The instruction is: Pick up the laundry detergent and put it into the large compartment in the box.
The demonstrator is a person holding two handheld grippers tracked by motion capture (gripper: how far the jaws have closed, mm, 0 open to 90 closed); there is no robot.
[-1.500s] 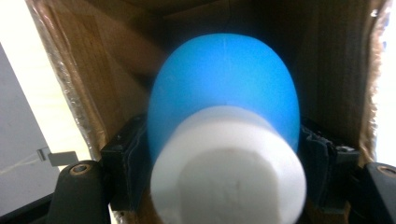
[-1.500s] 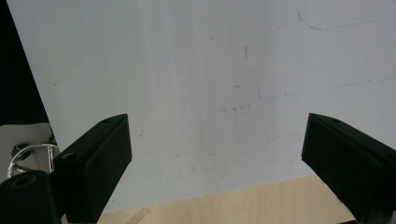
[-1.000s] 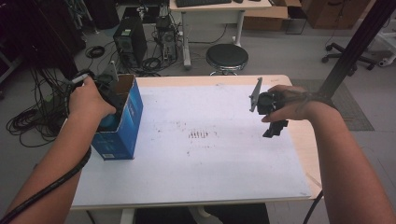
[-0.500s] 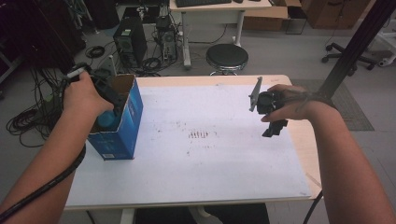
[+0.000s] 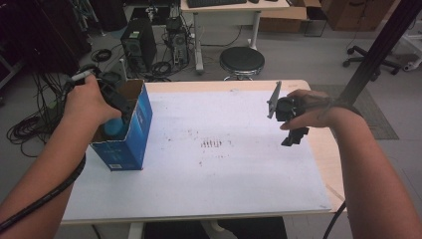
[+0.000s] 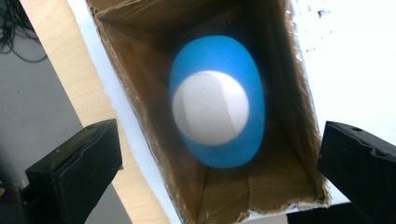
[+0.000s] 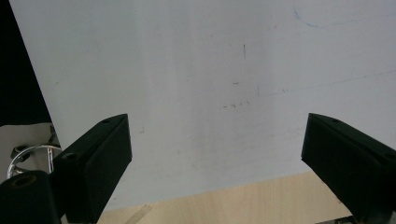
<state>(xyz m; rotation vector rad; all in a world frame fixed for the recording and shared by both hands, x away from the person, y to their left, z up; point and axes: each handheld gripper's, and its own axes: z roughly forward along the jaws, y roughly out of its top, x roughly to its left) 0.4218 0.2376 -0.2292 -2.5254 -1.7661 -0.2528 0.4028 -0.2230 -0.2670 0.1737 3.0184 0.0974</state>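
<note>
Lying inside box (image 6: 299, 116), blue-white ball (image 6: 217, 119) beneath opened left hand-held gripper (image 6: 219, 172).

Table (image 5: 326, 149): light wood top, almost fully covered by a white sheet (image 5: 214, 189); bare wood strip shows along the right edge and a thin band at the far edge. Sheet has faint dark marks near the middle (image 5: 214, 144), rest is blank. On the sheet, at the left edge: one blue cardboard box (image 5: 130, 144), upright, top flaps open, brown inside. Box holds a blue object with a white round face (image 6: 217, 119); it sits inside the box, off the table surface.
</note>
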